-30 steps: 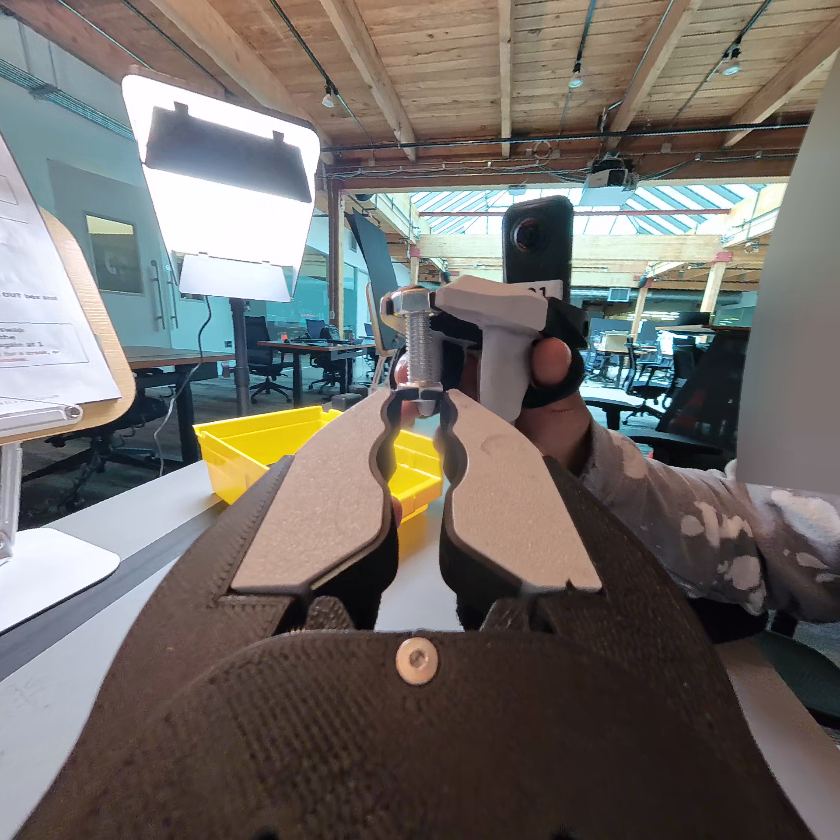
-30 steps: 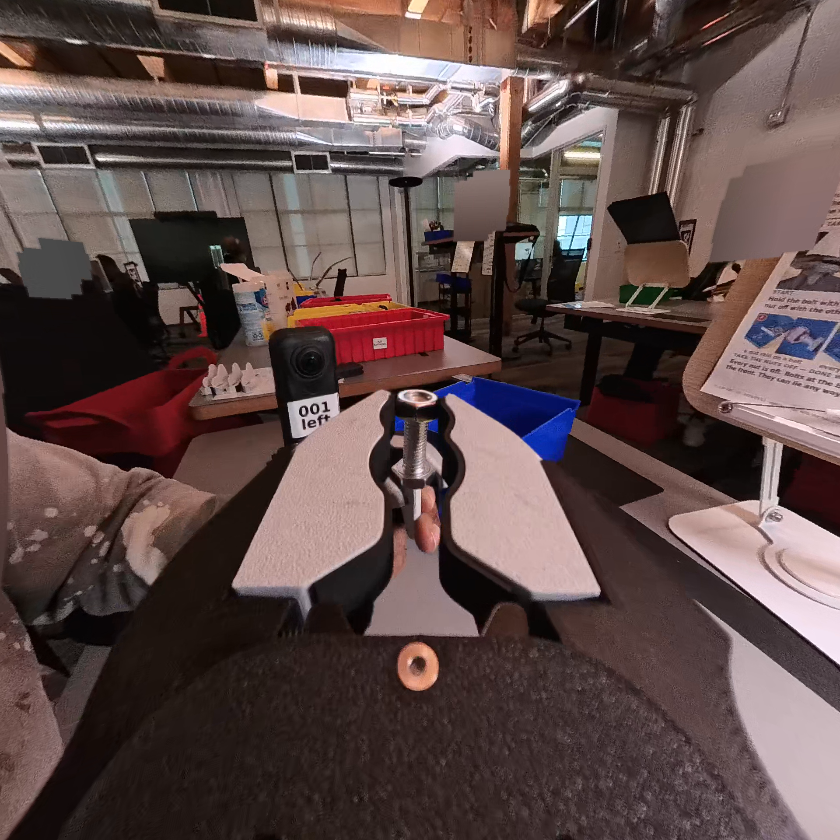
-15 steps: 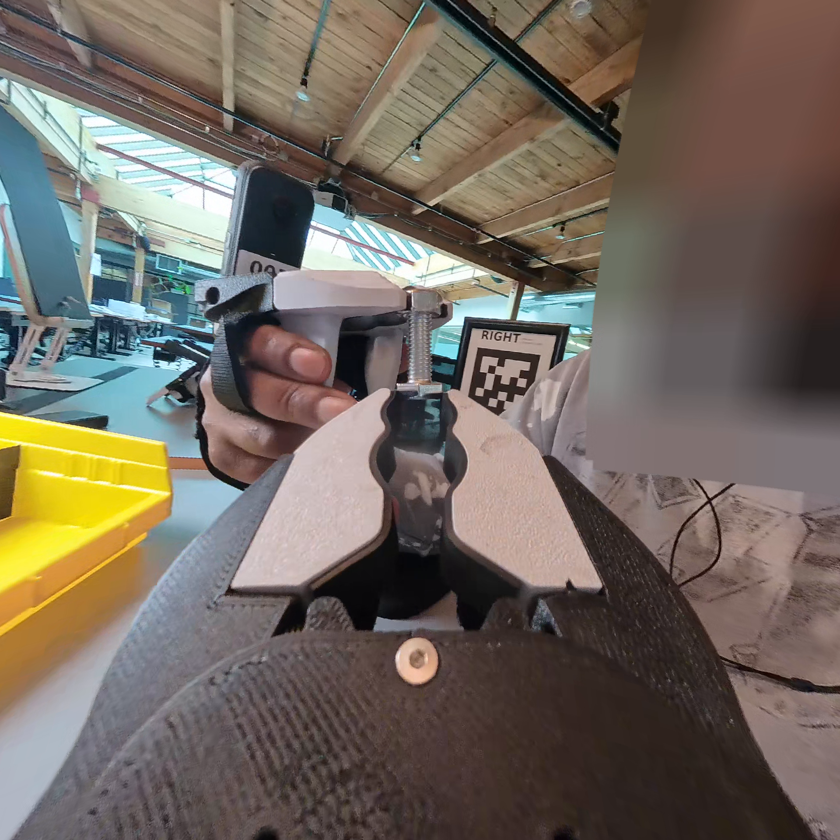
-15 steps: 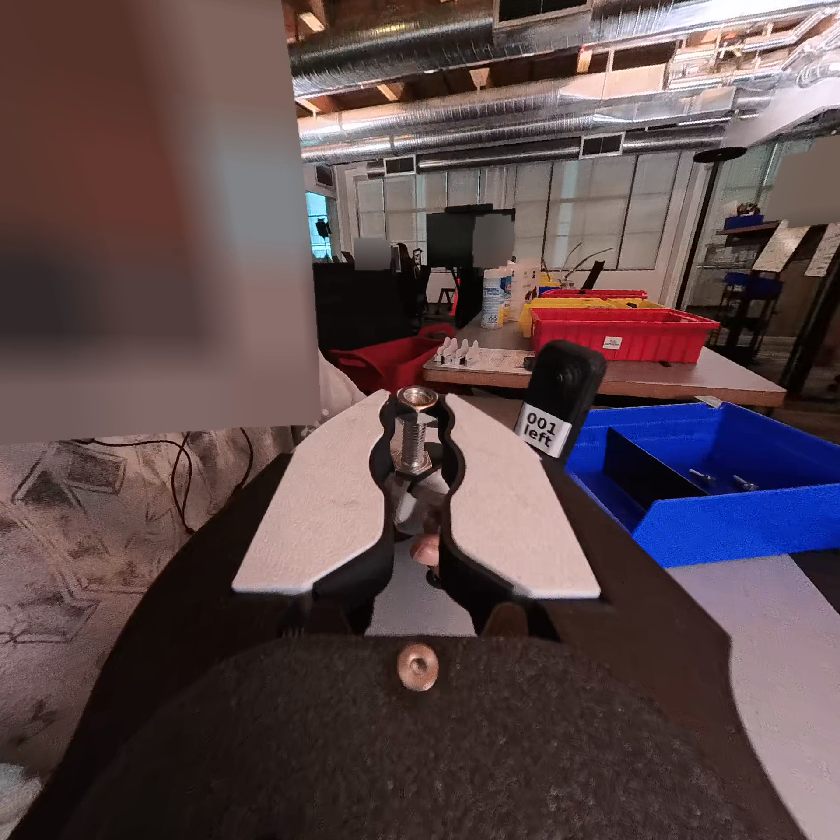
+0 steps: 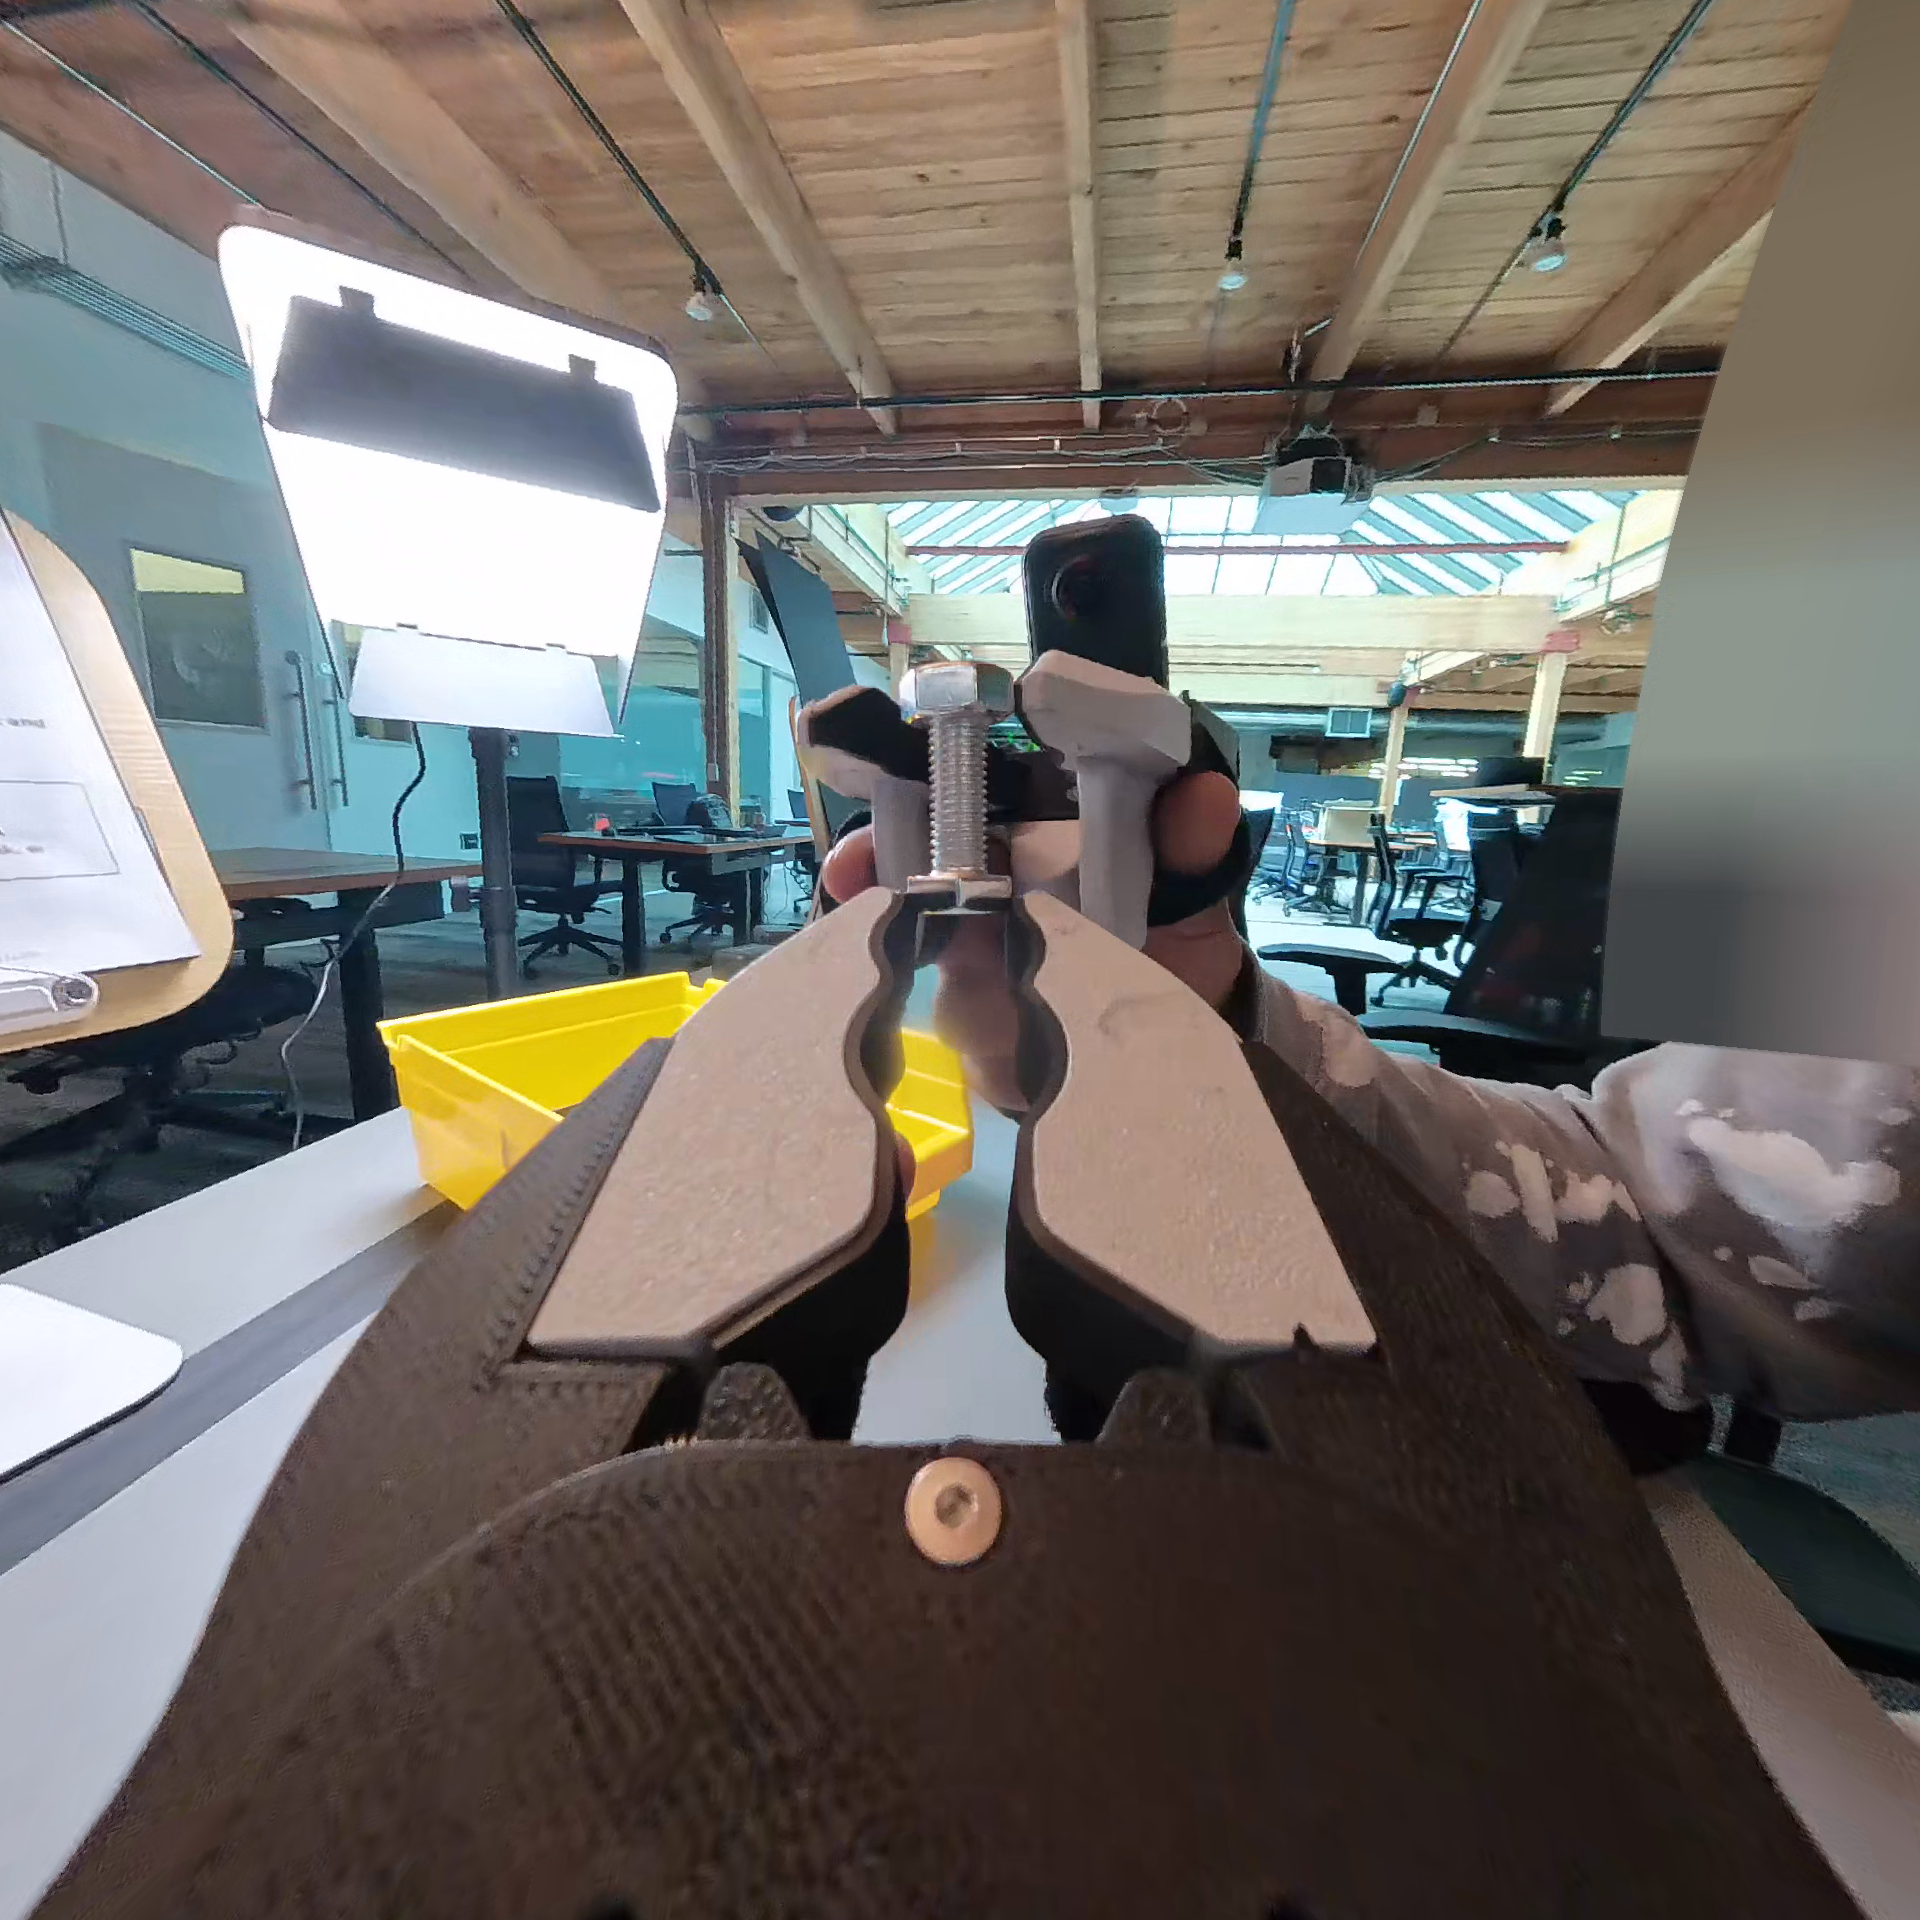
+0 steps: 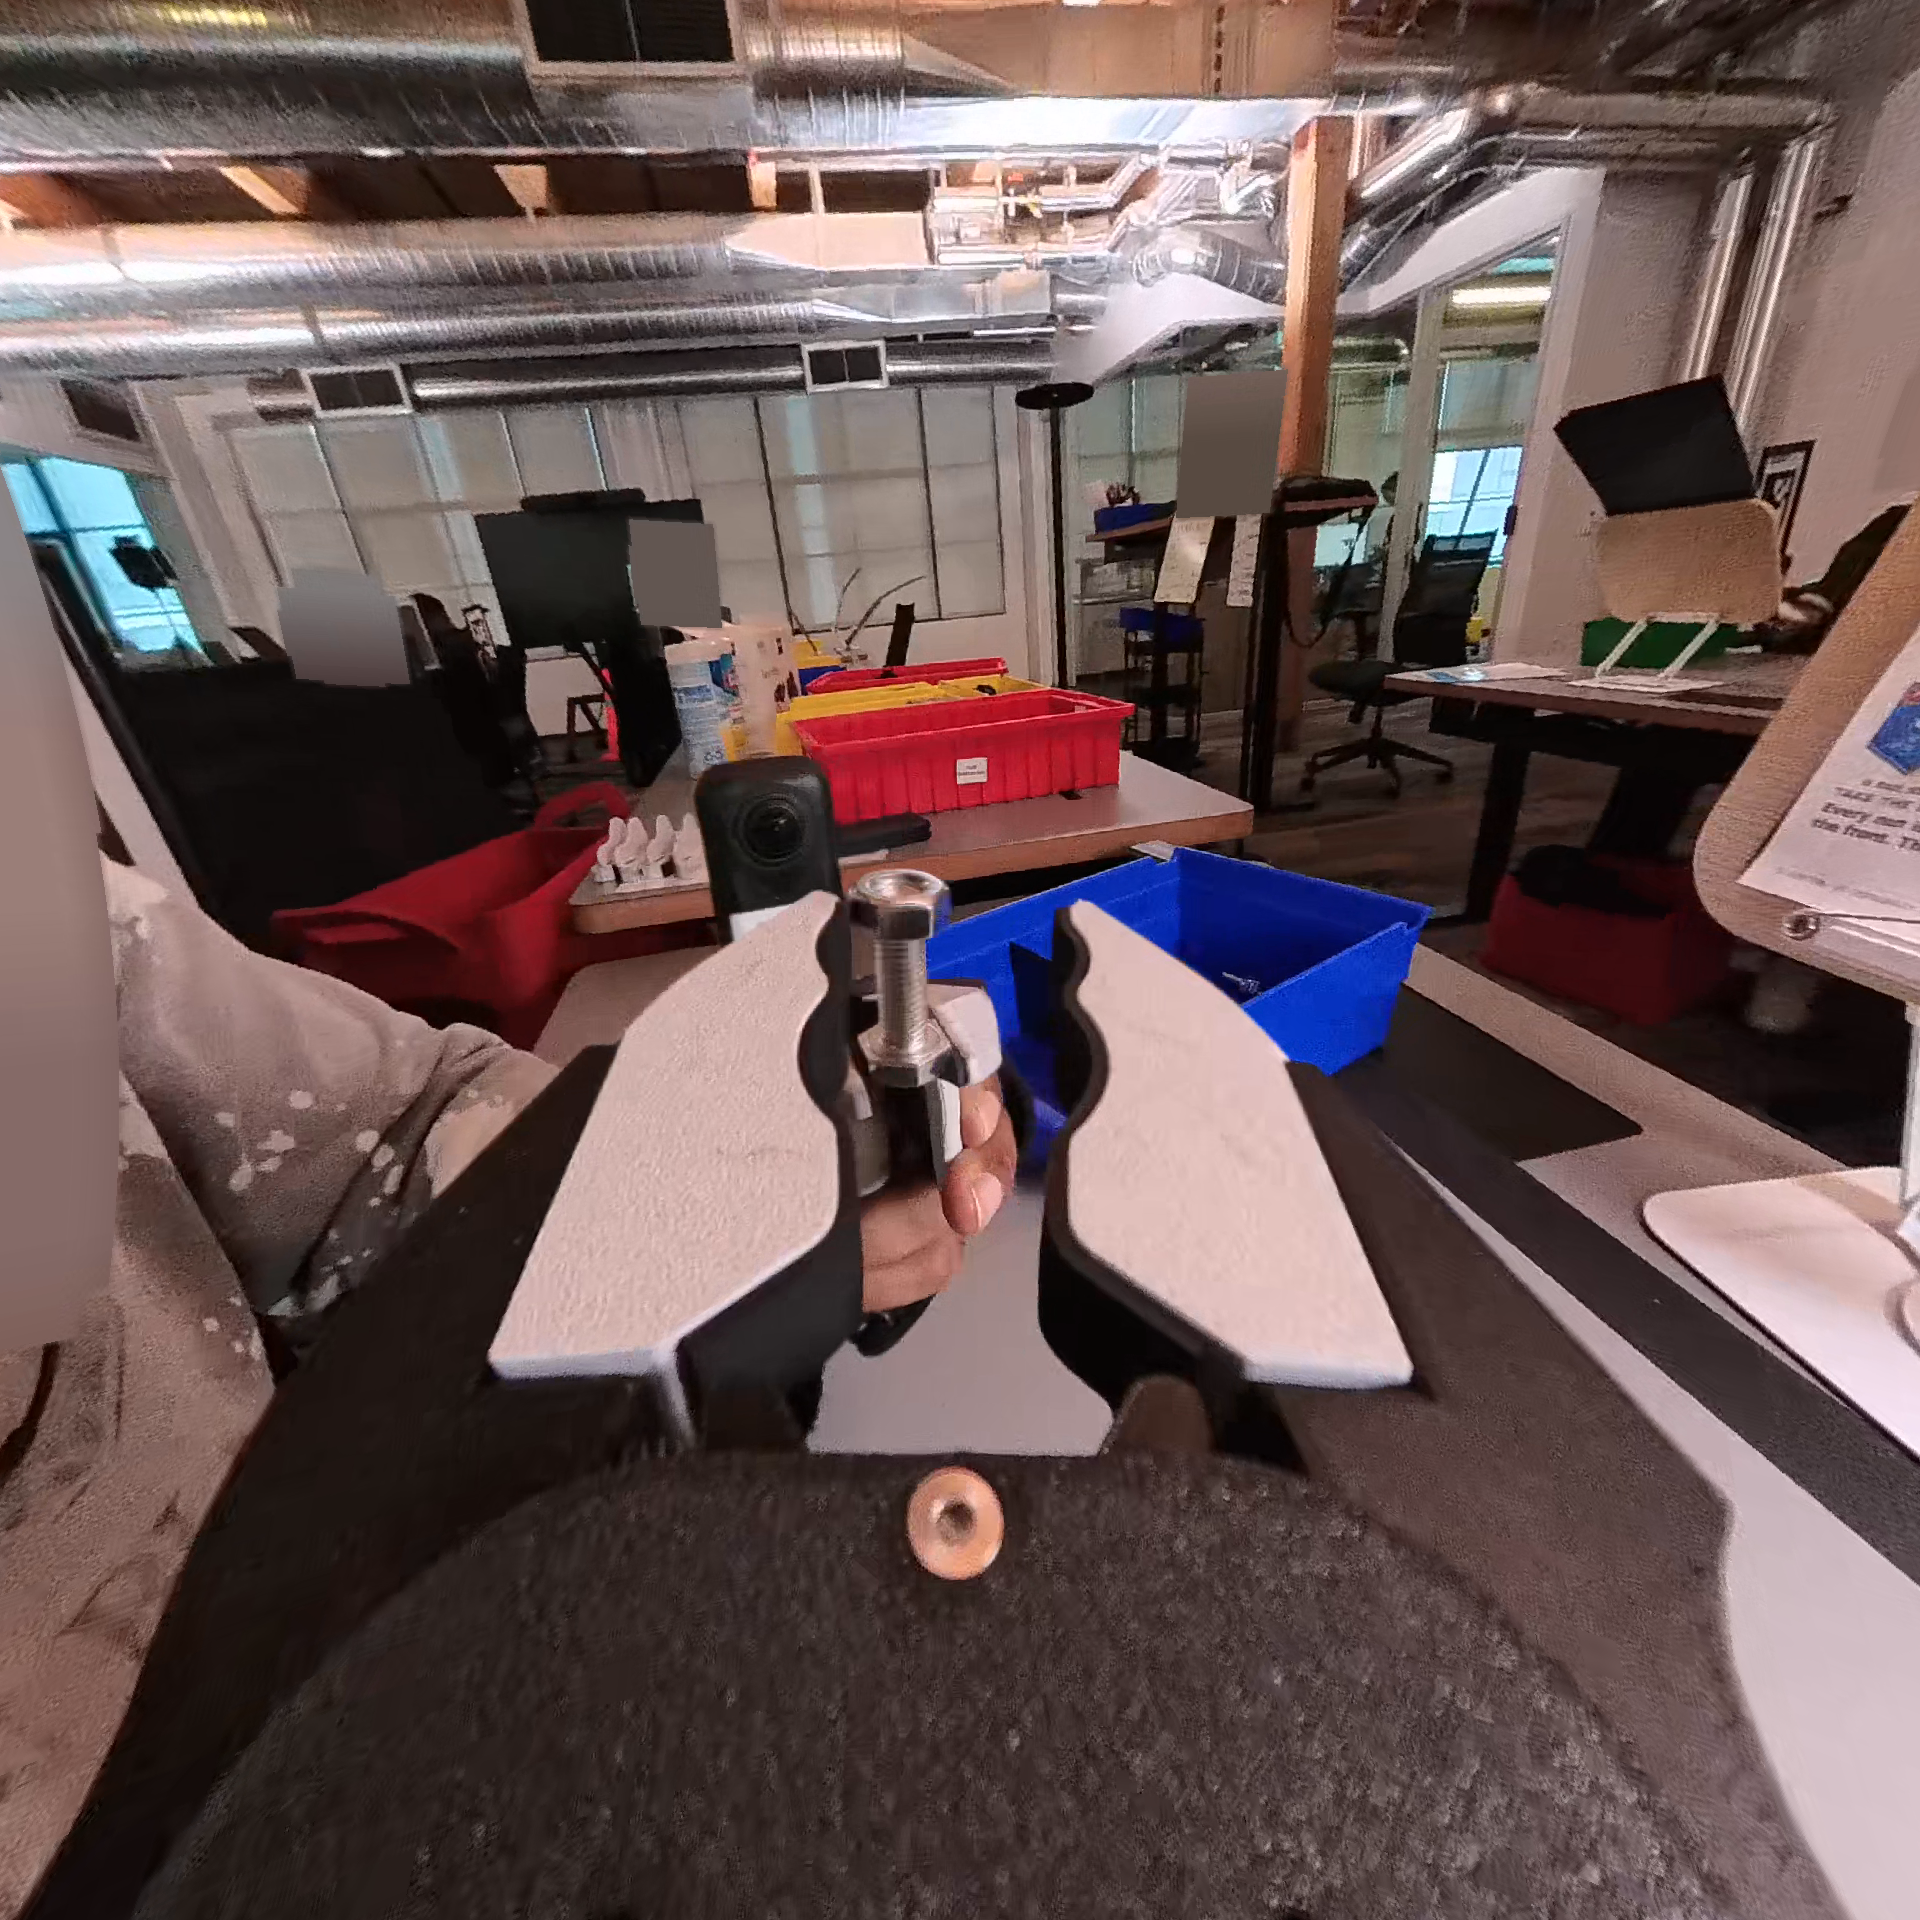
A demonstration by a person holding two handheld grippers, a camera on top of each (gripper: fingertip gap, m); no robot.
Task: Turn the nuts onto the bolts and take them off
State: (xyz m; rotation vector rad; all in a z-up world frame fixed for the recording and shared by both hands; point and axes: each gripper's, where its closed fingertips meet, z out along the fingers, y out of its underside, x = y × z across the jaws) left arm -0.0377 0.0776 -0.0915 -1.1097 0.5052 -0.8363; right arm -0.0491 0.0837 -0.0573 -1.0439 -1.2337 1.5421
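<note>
A silver bolt (image 5: 954, 790) stands upright, head up, with a nut (image 5: 956, 889) low on its thread. My left gripper (image 5: 954, 906) is shut on the nut and holds both above the table. My right gripper (image 5: 966, 727) faces it, open, one finger on each side of the bolt head. In the right wrist view the bolt (image 6: 902, 966) rests against the left finger of my right gripper (image 6: 951, 920), with a wide gap to the other. The nut (image 6: 914, 1070) sits in the left gripper's tips (image 6: 971, 1029), held by a hand.
A yellow bin (image 5: 582, 1060) stands on the grey table (image 5: 208, 1455) behind the left gripper. A blue bin (image 6: 1247, 956) with a few bolts stands behind the right one. A clipboard on a white stand (image 6: 1787, 1236) is at the table's edge. A light panel (image 5: 457, 499) stands behind. Less than 4 cm separates the two grippers' tips.
Both grippers had swung round together with the bolt and have turned back. The right gripper, shut on the bolt head before, has opened. The left still grips the nut.
</note>
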